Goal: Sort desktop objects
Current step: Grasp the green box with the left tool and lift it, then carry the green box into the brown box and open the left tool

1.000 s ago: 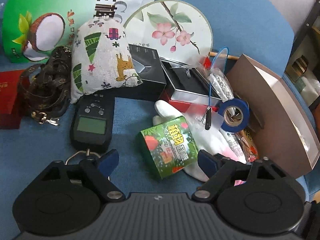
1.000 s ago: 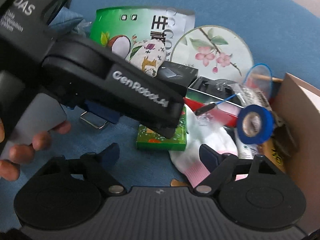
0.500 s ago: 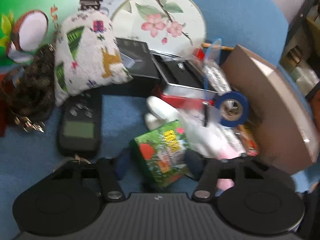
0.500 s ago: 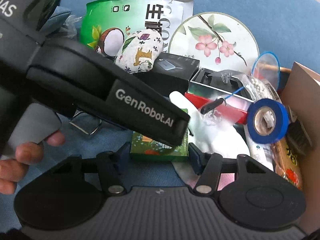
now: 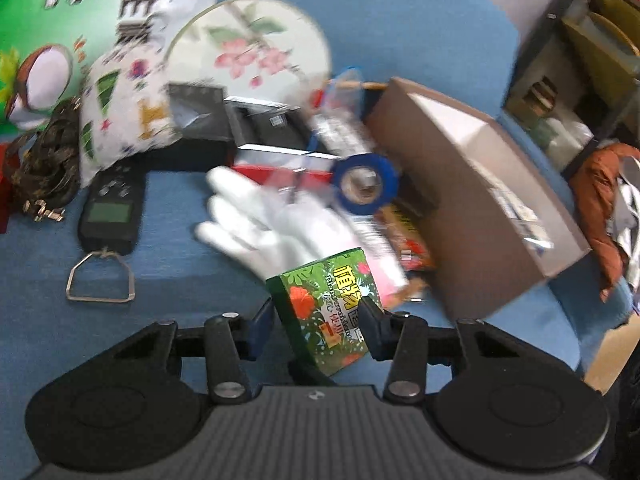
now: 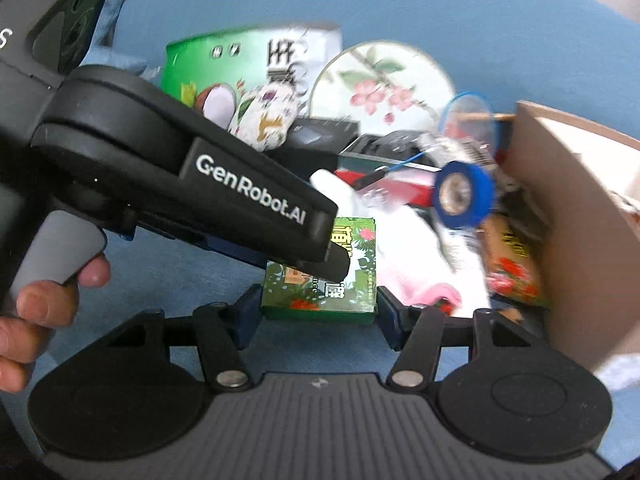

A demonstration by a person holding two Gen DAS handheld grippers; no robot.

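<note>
I am looking across a blue tabletop (image 5: 420, 20) crowded with clutter, and the open brown cardboard box (image 5: 472, 184) is sitting ahead and to the right of both grippers — I judge it is the bin for the sorting. The white glove (image 5: 272, 220) is lying just beyond my left gripper (image 5: 316, 316), with the blue tape roll (image 5: 366, 184) resting past it against the box. My left gripper's jaws have just been closing and are now pinching the small green flowered carton (image 5: 328, 312) across its sides, tilting it clear of the tabletop so it can travel boxward. My right gripper (image 6: 318, 312) has also been narrowing — the same carton (image 6: 320, 300) is sitting between its jaws, though I cannot tell whether the pads are pressing or merely flanking it.
</note>
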